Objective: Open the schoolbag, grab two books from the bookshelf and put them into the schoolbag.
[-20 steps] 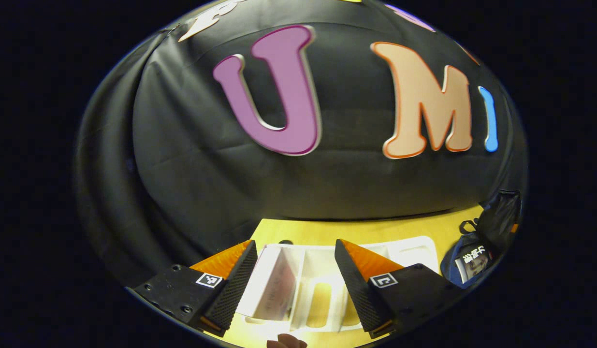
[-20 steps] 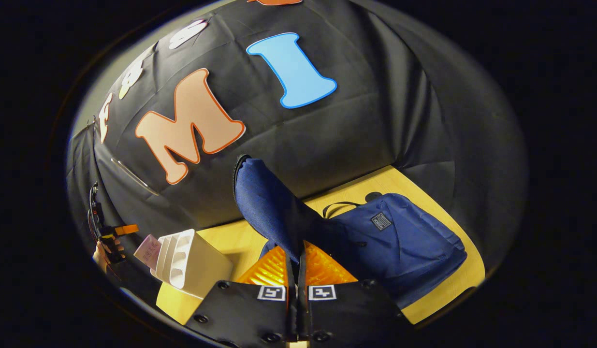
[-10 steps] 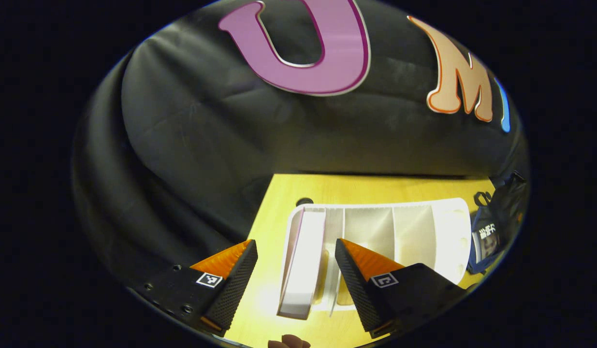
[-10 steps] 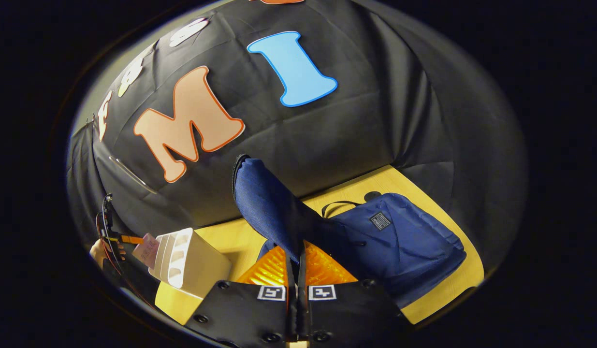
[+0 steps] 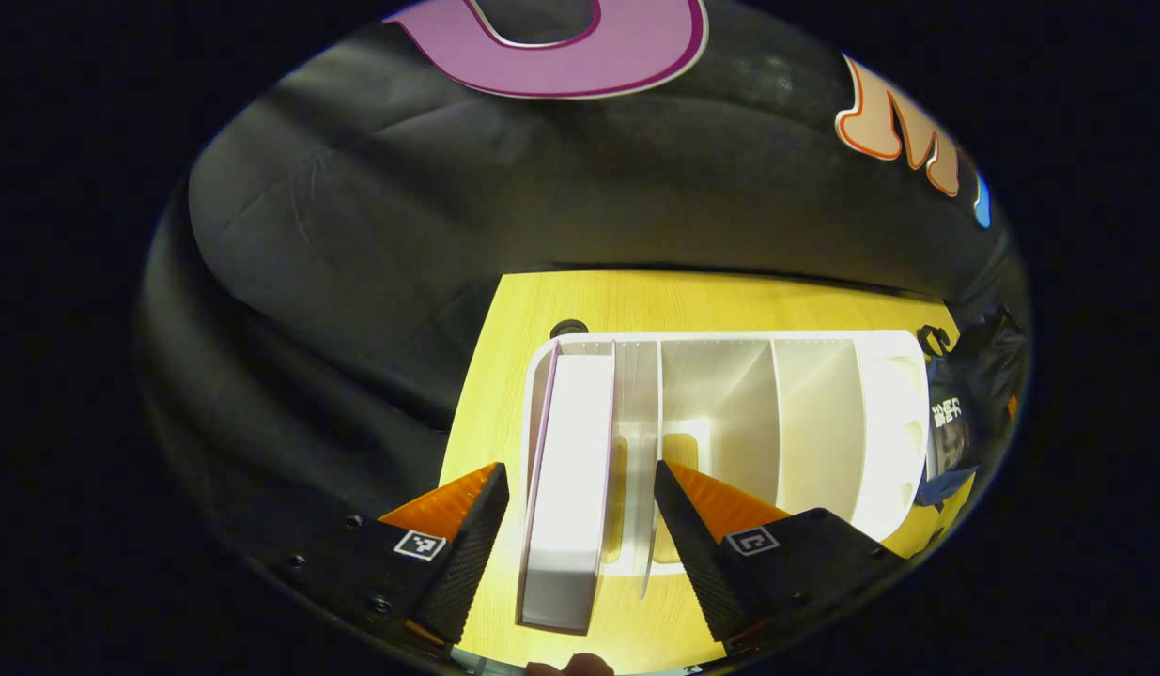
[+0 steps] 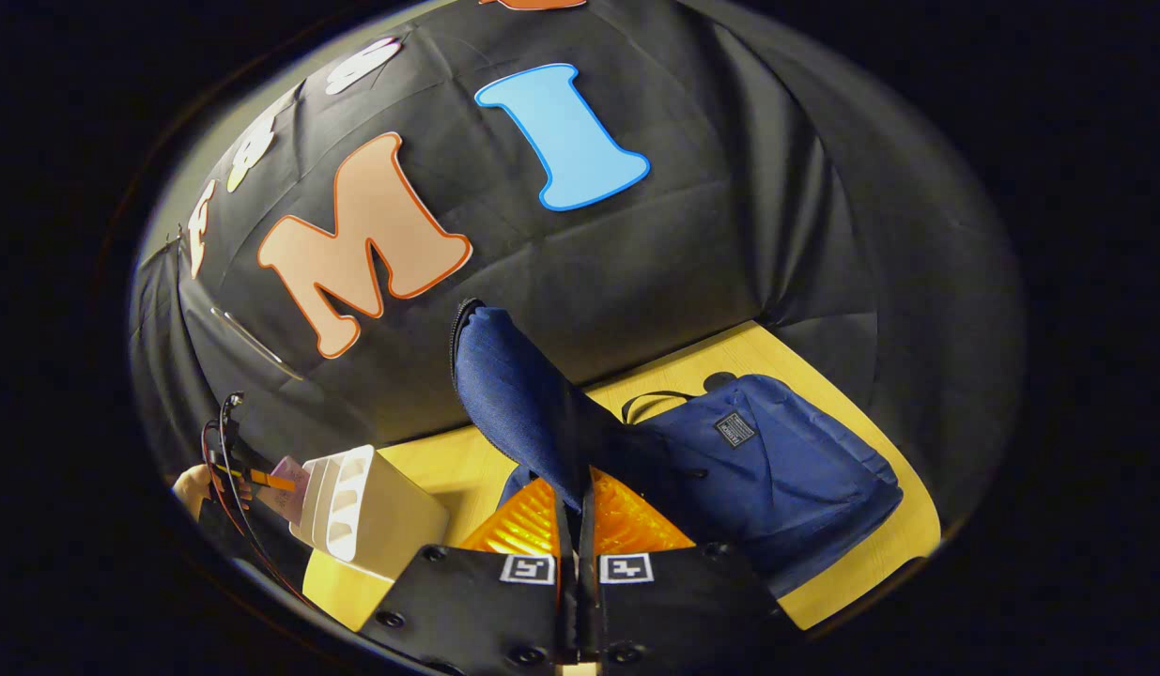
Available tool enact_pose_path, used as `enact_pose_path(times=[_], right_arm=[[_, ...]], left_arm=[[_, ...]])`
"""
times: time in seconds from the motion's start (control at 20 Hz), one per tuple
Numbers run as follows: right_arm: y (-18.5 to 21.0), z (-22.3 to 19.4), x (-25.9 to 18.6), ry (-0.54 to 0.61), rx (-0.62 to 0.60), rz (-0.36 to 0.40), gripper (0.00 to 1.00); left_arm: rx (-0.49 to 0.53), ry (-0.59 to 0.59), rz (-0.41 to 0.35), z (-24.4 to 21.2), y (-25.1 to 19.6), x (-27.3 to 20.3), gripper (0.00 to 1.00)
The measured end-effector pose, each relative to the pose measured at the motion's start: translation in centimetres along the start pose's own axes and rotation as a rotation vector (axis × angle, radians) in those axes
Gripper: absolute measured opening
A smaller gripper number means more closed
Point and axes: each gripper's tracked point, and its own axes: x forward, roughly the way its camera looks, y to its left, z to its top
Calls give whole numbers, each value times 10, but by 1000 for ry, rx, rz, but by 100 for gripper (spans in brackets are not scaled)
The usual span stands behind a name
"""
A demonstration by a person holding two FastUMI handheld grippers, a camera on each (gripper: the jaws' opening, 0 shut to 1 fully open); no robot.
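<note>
A: The left hand-held gripper (image 5: 576,526) stood wide open over the white plastic bookshelf with upright dividers (image 5: 894,413), its fingers either side of the pale book with a pinkish cover (image 5: 570,479) in the slot at nine o'clock of the shelf. Nothing was gripped yet.

B: For a clean grasp it would probably need to go lower and centre on the book's top edge, closing across the thickness and clear of the thin divider just beside it.

A: The right hand-held gripper (image 6: 576,549) was fully closed, pinching the raised navy fabric flap (image 6: 514,394) of the blue fabric schoolbag (image 6: 786,460) lying on the yellow wooden desk (image 6: 448,465), towards three o'clock of the shelf.

B: The bag's opening was hidden behind that flap. In the left gripper view something printed showed inside the bag at three o'clock, cropped and too small to identify.
</note>
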Motion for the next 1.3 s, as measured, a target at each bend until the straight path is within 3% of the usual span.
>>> enact_pose_path(times=[0.1, 0.2, 0.55, 0.6, 0.7, 0.75, 1.3], right_arm=[[0, 1, 1, -1, 1, -1, 5], [-1, 0, 1, 1, -2, -1, 2], [-2, -1, -1, 6, -2, -3, 2], [-3, 0, 0, 4, 0, -3, 5], [-1, 0, 1, 2, 3, -4, 5], [-3, 0, -1, 1, 4, -4, 5], [-1, -1, 3, 8, 12, -5, 5]], left_arm=[[2, 31, -5, -6, 2, 4, 89], [10, 57, -28, -10, 1, 9, 80], [34, 107, -53, -17, -6, 16, 72], [40, 121, -52, -19, -5, 18, 67], [31, 115, -71, -16, -10, 18, 43], [33, 109, -76, -17, -10, 16, 39], [-51, 29, -84, -7, 8, -4, 36]])
